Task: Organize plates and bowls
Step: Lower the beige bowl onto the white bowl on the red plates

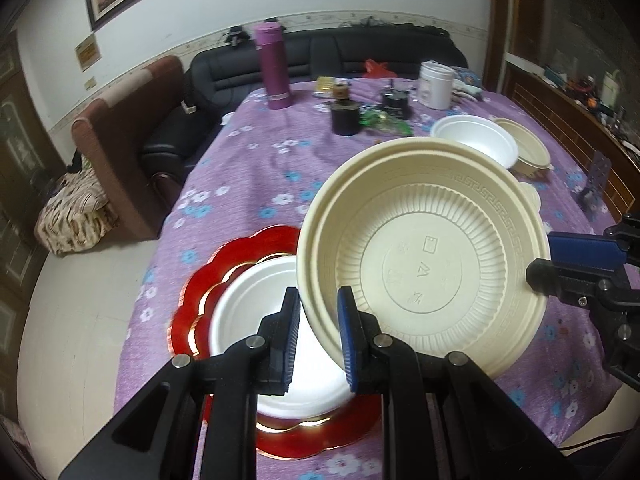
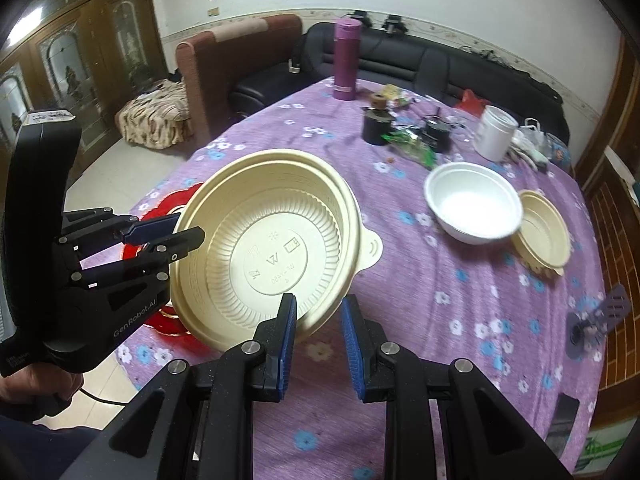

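A large cream plastic bowl with a ribbed bottom hangs tilted above the table, held between both grippers. My left gripper is shut on its near-left rim; in the right wrist view the left gripper shows clamped on the bowl. My right gripper is shut on the opposite rim, also seen from the left wrist view. Under the bowl lies a white plate on a red scalloped plate. A white foam bowl and a smaller cream bowl sit at the right.
The table wears a purple flowered cloth. At its far end stand a purple flask, a white jar, dark jars and a green wrapper. A purple perforated stand is at the right edge. A sofa and an armchair lie beyond.
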### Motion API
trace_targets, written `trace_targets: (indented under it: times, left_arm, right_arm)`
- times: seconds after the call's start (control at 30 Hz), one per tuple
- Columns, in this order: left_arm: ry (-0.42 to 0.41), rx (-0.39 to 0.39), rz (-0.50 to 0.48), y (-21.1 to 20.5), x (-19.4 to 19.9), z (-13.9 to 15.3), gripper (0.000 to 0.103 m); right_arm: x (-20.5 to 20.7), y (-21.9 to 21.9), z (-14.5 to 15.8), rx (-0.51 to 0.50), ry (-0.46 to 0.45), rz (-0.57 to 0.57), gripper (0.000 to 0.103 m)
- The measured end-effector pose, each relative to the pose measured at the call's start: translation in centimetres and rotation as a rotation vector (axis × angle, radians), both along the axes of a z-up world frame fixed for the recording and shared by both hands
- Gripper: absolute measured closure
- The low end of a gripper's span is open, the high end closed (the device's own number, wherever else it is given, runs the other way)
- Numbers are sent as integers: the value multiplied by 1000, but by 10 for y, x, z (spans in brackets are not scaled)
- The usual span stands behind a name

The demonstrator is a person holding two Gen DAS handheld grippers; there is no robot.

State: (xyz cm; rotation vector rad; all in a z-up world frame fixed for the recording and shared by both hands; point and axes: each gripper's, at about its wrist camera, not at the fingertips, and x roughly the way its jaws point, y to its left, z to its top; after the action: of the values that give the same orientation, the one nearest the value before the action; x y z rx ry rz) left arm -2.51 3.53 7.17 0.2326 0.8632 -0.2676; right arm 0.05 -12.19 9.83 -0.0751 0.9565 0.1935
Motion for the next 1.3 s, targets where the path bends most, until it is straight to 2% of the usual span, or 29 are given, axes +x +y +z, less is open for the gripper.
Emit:
trace_targets:
  times: [0.27,0.57,0.97,1.3]
  left_arm:
    - [31,4,85,44,5,-8,85]
    - [75,18,131,72,9,-21,85]
    - [92,35,151,86,18,-31,85]
    - [97,41,140,83,20,-30,82]
  right_arm:
    - [20,38,-8,29,36,88,77]
    - [40,65,-30,83,117,136,77]
    - [54,79,-54,127,210,153,77]
    - [56,80,-55,134,219,158,77]
